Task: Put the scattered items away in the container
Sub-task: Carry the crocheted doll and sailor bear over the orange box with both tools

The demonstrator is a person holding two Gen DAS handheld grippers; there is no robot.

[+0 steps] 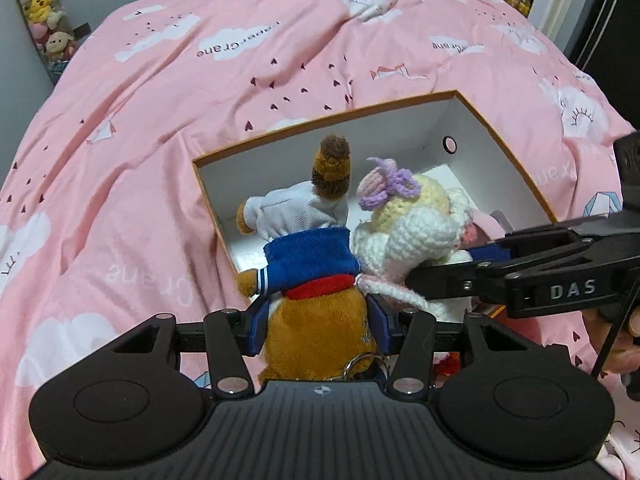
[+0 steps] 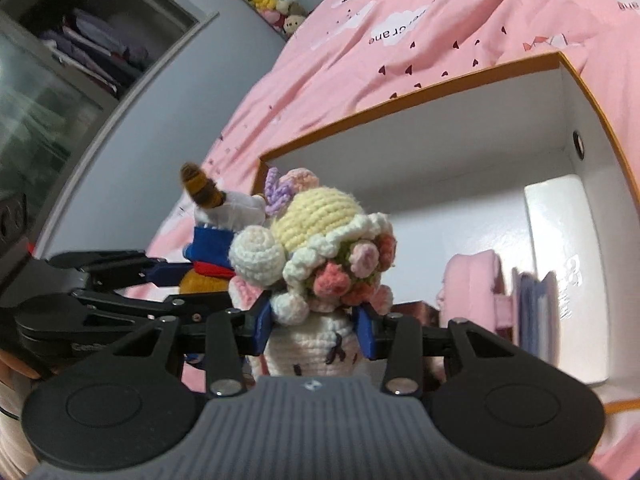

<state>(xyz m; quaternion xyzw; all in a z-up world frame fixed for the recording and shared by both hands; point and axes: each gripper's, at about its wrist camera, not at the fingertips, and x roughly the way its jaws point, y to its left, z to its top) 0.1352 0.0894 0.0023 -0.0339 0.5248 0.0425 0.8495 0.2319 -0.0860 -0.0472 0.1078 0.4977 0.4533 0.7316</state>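
My left gripper [image 1: 318, 320] is shut on a brown plush toy [image 1: 316, 332] in a blue and white sailor top, held over the near edge of the open white box [image 1: 320, 124] with an orange rim. My right gripper [image 2: 316, 330] is shut on a crocheted doll [image 2: 316, 236] with a yellow head, white frills and a flower bouquet, held beside the plush above the box [image 2: 460, 148]. The doll also shows in the left wrist view [image 1: 412, 224], and the plush in the right wrist view [image 2: 208, 248]. The two toys touch side by side.
The box lies on a pink bed cover [image 1: 200, 92]. Inside the box are a pink item [image 2: 472, 276], a white block [image 2: 560, 264] and a bluish item [image 2: 532, 312]. Stuffed toys [image 1: 44, 12] hang on the wall, and a wardrobe [image 2: 80, 48] stands beside the bed.
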